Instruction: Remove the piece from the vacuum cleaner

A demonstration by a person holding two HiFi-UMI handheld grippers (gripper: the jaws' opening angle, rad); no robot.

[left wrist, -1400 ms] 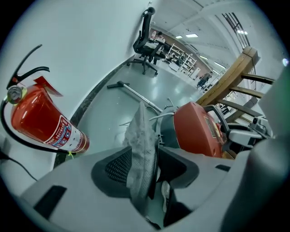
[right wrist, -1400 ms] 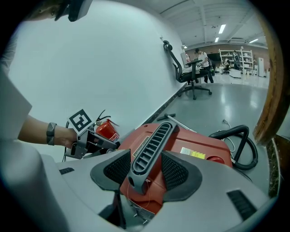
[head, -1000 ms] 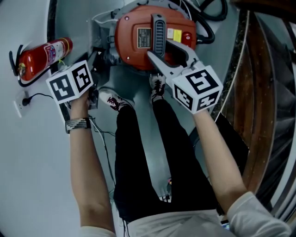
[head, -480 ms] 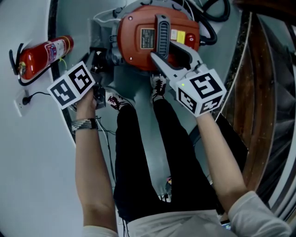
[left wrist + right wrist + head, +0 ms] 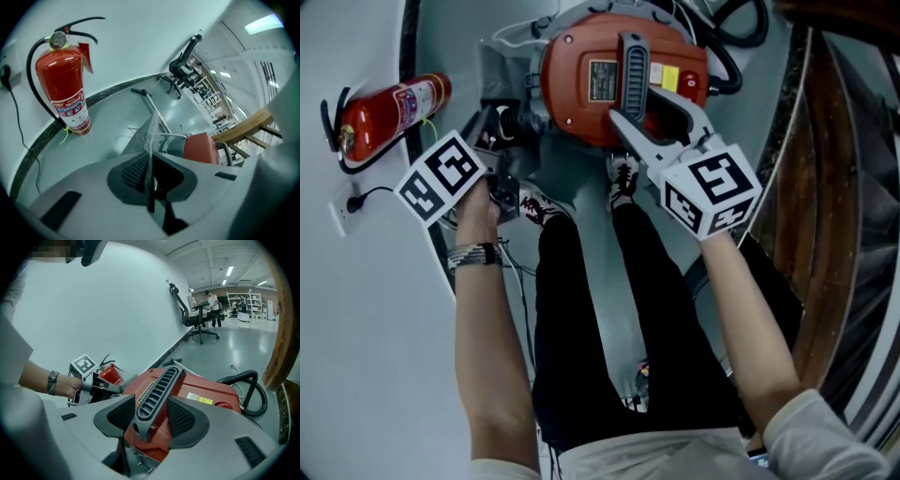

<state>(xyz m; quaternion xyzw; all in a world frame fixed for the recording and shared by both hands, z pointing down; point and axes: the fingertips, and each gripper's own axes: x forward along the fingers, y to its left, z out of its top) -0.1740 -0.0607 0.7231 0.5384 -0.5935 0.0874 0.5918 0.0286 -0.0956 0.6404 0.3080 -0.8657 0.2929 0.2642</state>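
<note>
The red vacuum cleaner point(image 5: 581, 103) stands on the floor ahead of my feet, with a grey ribbed handle point(image 5: 630, 66) on top. My right gripper point(image 5: 636, 101) is open, with a jaw on each side of the handle's point(image 5: 157, 390) near end. Red shows between the handle and the right-hand pad. My left gripper point(image 5: 497, 127) is at the cleaner's left side. Its jaws are closing. In the left gripper view, the left gripper point(image 5: 151, 173) pinches a thin grey sheet-like piece point(image 5: 149, 133) that stands edge-on between the pads, with the cleaner's red body point(image 5: 200, 146) behind.
A red fire extinguisher point(image 5: 389, 112) stands against the wall at the left, near a wall socket with a plug point(image 5: 342, 211). A black hose point(image 5: 727, 47) loops off the cleaner's right. A wooden railing point(image 5: 834, 187) runs along the right. My shoes point(image 5: 525, 202) are just below the cleaner.
My left gripper has moved up and right to the cleaner's left side. The right gripper has stayed at the handle.
</note>
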